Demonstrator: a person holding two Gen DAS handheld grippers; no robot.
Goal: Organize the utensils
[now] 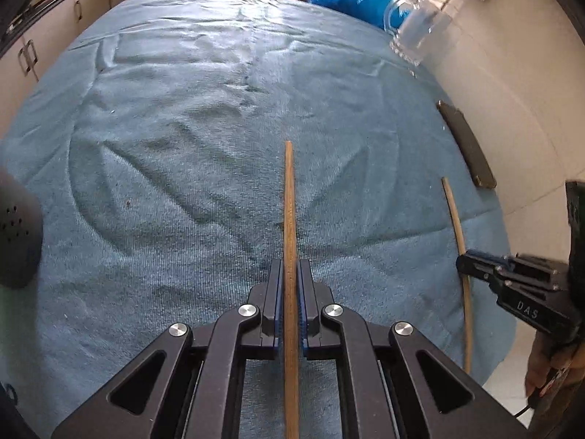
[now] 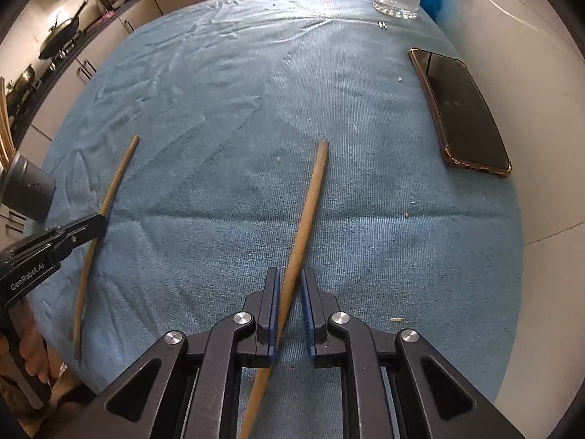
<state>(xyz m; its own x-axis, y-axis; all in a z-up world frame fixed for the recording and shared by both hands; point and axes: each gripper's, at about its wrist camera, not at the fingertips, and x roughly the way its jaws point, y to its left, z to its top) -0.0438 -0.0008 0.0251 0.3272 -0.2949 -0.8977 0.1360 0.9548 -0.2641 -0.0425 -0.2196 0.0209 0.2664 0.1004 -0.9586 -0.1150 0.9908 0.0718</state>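
We find each chopstick lengthwise, pointing far: left gripper jaws pinch one chopstick; right gripper jaws sit slightly spread around the other chopstick.

brown chopstick; blue ribbed towel; black phone

Soft, even daylight lit both views. Ahead-right of the left claw, the glass mug was motion-smeared. Glare washed the blue towel far ahead. Fisheye bending curved the edges, with dark corner vignetting.
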